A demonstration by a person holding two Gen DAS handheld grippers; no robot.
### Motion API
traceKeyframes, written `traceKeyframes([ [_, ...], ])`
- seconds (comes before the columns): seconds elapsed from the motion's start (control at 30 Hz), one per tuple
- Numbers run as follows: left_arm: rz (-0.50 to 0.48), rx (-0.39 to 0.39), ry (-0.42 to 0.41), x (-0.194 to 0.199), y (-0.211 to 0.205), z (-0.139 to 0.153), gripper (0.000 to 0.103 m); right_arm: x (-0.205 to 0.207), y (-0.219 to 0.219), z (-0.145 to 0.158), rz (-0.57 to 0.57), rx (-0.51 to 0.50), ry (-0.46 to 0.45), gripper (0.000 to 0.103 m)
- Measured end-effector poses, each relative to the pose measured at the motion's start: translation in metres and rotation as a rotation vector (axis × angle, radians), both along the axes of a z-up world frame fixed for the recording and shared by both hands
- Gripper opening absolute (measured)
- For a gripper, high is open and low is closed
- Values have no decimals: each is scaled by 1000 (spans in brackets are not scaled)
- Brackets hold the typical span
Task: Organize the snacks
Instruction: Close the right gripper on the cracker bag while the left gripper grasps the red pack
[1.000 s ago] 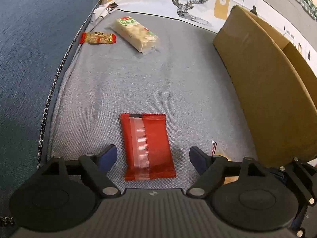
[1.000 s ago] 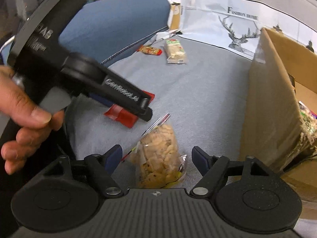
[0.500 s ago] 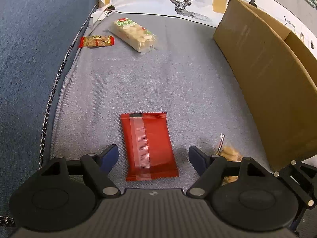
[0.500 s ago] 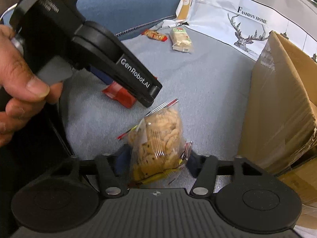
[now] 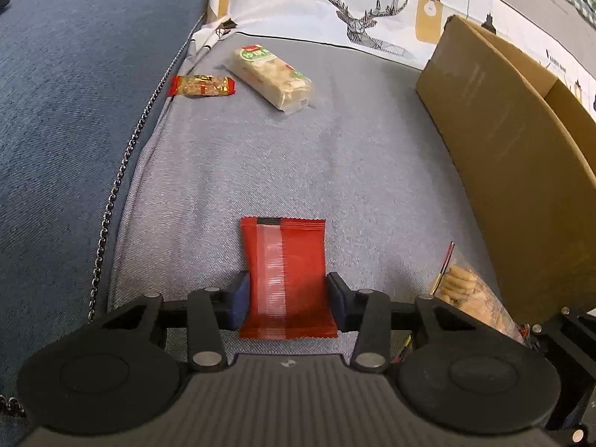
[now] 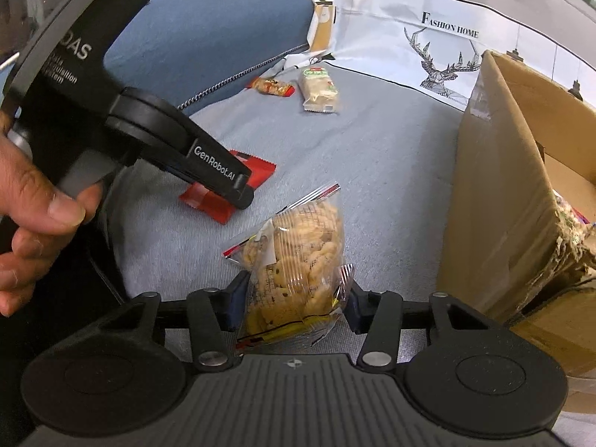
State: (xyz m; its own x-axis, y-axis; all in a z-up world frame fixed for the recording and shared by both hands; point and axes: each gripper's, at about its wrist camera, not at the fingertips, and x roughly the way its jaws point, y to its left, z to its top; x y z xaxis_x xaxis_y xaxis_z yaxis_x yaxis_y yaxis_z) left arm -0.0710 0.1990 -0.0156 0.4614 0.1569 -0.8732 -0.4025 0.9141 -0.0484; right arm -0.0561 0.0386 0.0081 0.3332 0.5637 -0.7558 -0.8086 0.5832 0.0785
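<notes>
left gripper (image 5: 287,296) pinches flat red foil snack packet (image 5: 285,272), blue pads pressed against both long edges near its lower half; packet lies on grey woven fabric cushion (image 5: 298,164), far end pointing away. right gripper (image 6: 294,298) clamps clear plastic bag of small tan cookies (image 6: 298,257), pads squeezing bag's lower sides, red-striped sealed top sticking up and away. cookie bag also shows at right edge of left wrist view, just beside brown cardboard box (image 5: 510,164).

right wrist view: left gripper's black body with white lettering sits over red packet, bare hand (image 6: 33,231) wrapped around its handle at left. red packet and cookie bag near each other, not touching.

farther out on cushion: pale cracker pack in clear wrap with green label (image 5: 270,72) lying diagonal, and small red-ended wrapped bar (image 5: 203,85) just beside it to the left, close to cushion edge with metal chain (image 5: 123,171) along seam. cardboard box stands at right, open top, some packaged stuff inside, too blurred to tell. blue fabric surface (image 5: 74,93) left of chain. white printed cloth with deer drawing (image 5: 368,11) behind cushion.
</notes>
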Motion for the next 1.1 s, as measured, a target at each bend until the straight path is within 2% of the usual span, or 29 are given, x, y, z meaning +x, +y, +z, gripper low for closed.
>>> traceKeyframes([
  [0.27, 12, -12, -60, -7, 1, 8, 48, -1, -1, -2, -4, 17, 0, 52],
  [0.73, 15, -5, -71, -8, 0, 9, 48, -1, -10, 6, -28, 55, -2, 53],
  [1.1, 34, -17, -184, -22, 3, 24, 47, 2, -17, 18, -56, 112, -23, 52],
])
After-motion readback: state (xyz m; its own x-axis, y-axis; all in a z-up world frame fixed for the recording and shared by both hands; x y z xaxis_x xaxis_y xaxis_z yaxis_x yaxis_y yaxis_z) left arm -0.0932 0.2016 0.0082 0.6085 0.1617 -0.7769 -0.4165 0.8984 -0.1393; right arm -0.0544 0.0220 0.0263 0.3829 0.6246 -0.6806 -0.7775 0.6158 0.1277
